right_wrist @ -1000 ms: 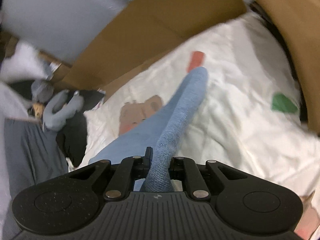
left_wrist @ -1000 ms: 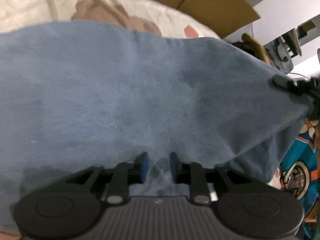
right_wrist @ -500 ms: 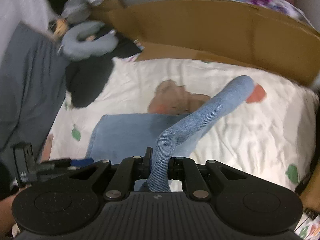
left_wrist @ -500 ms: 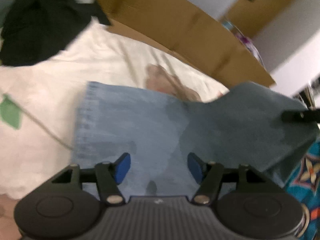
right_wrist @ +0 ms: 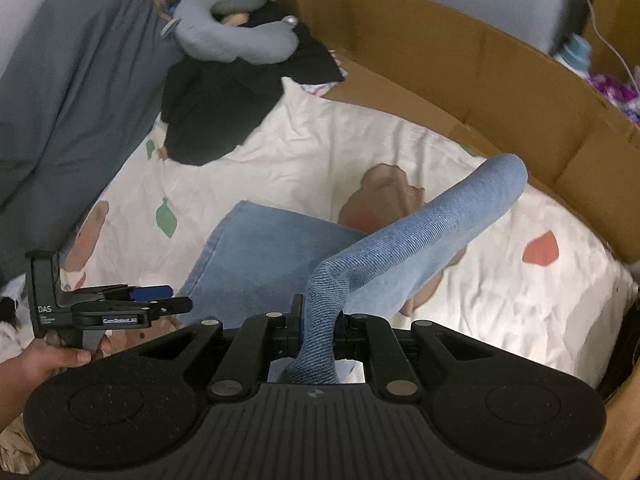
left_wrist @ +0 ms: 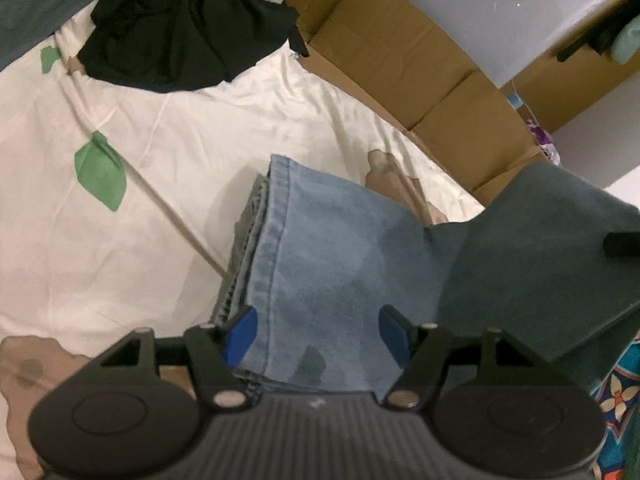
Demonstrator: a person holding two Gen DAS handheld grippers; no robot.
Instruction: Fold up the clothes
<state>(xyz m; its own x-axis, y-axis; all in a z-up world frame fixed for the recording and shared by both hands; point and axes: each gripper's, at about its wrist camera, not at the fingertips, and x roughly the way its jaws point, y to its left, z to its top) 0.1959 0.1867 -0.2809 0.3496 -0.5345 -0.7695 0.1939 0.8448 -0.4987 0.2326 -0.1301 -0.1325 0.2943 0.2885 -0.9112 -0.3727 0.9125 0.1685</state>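
Light blue jeans (left_wrist: pixel 328 248) lie folded on a cream patterned bedsheet (left_wrist: pixel 160 160), their hem edge facing left. My left gripper (left_wrist: pixel 316 334) hovers just above the near end of the jeans, jaws open, blue pads wide apart with nothing pinched. In the right wrist view my right gripper (right_wrist: pixel 320 316) is shut on a bunched fold of the jeans (right_wrist: pixel 432 232), which rises off the flat part (right_wrist: pixel 260 248) as a raised tube. The left gripper (right_wrist: pixel 168 298) shows there at the lower left, held by a hand (right_wrist: pixel 44 360). The lifted denim looks dark at the right of the left wrist view.
A black garment (left_wrist: pixel 188 28) lies crumpled at the far end of the sheet. Brown cardboard walls (right_wrist: pixel 480 64) border the bed's far side. A grey neck pillow (right_wrist: pixel 236 36) and grey bedding (right_wrist: pixel 68 100) lie to the left.
My left gripper opened, let go of the denim and pulled back over the hem end. My right gripper rose and rolled, still gripping the fold, lifting it off the sheet.
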